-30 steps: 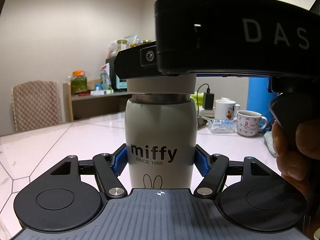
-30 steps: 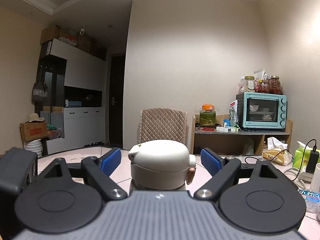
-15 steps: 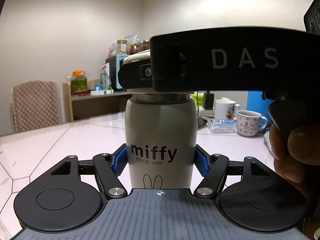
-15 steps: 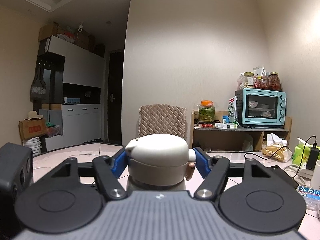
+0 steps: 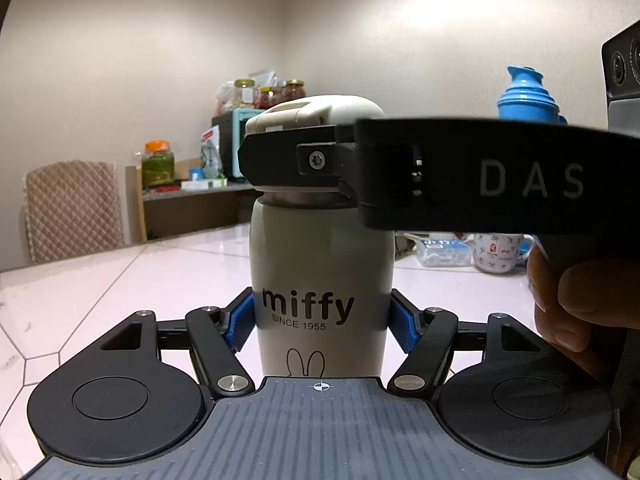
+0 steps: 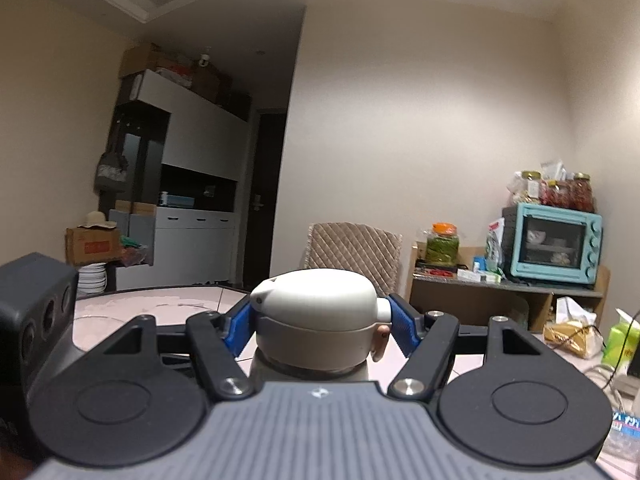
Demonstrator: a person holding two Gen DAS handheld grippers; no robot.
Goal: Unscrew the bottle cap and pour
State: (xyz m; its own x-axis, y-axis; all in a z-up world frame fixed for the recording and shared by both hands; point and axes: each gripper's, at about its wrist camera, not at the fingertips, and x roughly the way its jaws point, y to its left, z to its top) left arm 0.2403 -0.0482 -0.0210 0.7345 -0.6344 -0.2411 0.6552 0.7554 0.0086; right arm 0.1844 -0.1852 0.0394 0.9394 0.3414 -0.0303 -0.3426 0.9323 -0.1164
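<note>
A cream "miffy" bottle stands upright on the white table. My left gripper is shut on its lower body, with a blue pad on each side. The rounded cream cap sits on the bottle's neck. My right gripper is shut on the cap, its blue pads pressing both sides. In the left wrist view the cap shows above one black finger of the right gripper, which comes in from the right. A person's hand holds that gripper.
A blue bottle, a patterned mug and a small plastic box stand behind on the right. A quilted chair is at the far table edge. A shelf carries a teal oven and jars.
The right gripper's jaws closed from wide apart onto the cap. In the left wrist view its black body sank from above the cap to level with it and tilted slightly.
</note>
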